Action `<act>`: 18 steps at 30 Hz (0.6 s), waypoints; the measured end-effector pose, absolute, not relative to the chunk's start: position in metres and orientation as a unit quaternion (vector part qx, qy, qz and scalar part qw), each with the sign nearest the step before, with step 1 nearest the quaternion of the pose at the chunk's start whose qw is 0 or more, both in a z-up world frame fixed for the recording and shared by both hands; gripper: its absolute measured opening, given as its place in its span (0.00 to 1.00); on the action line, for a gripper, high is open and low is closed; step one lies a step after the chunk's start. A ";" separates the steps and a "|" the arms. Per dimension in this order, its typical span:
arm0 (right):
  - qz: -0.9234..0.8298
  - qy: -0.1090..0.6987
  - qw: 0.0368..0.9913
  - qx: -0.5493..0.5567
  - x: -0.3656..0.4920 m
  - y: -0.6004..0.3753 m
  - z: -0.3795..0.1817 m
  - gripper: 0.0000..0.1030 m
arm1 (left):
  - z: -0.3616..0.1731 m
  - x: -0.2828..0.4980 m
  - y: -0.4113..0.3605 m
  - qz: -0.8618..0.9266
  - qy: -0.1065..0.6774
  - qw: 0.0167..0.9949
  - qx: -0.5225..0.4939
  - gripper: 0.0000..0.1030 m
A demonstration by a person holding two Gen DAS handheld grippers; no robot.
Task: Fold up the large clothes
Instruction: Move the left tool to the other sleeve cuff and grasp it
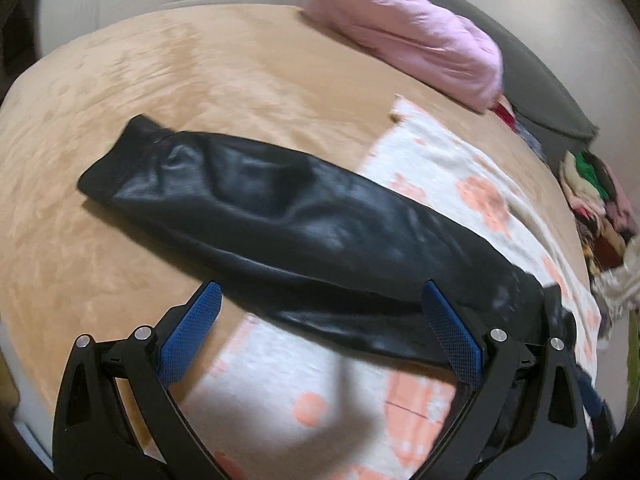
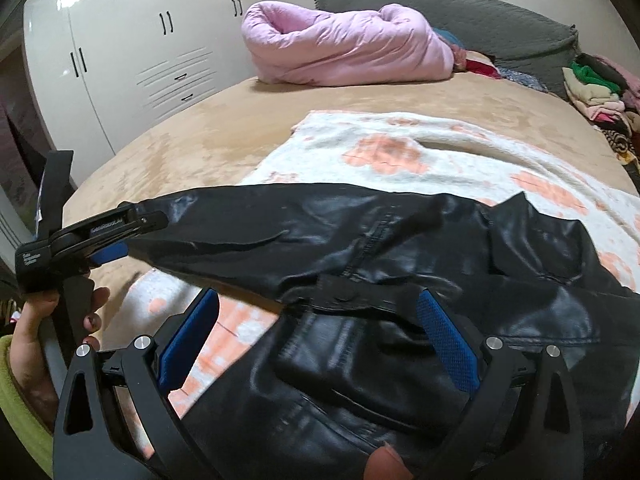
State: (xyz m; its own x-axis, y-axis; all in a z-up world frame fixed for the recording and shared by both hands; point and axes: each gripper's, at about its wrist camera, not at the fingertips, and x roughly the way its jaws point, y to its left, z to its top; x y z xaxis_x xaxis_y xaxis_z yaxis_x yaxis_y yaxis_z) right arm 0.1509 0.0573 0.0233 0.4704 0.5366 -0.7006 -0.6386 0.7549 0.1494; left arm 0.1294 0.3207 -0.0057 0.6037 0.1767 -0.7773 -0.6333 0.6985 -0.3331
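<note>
Black leather jacket (image 2: 400, 280) lies over the patterned blanket (image 2: 400, 152) on the bed (image 1: 200, 80). Above it, the right gripper (image 2: 320, 328) hovers, jaws apart; the left gripper (image 1: 324, 328), jaws spread, hovers over its sleeve (image 1: 260, 200).

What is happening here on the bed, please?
A person is folding a black leather jacket that lies on a white and peach blanket over the tan bedspread. The left hand-held gripper is open, with the jacket's sleeve stretched out ahead of it. The right hand-held gripper is also open, over the jacket body. A pink duvet sits rolled at the far end.
</note>
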 end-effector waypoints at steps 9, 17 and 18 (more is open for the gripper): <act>0.354 0.382 0.850 -0.081 0.143 0.074 0.018 0.96 | -0.025 0.113 0.369 0.296 0.356 0.801 -0.380 0.91; 0.334 0.394 0.854 -0.071 0.146 0.055 0.008 0.96 | -0.043 0.105 0.399 0.311 0.329 0.773 -0.444 0.91; 0.332 0.396 0.854 -0.068 0.145 0.053 0.006 0.96 | -0.045 0.106 0.403 0.309 0.323 0.771 -0.454 0.91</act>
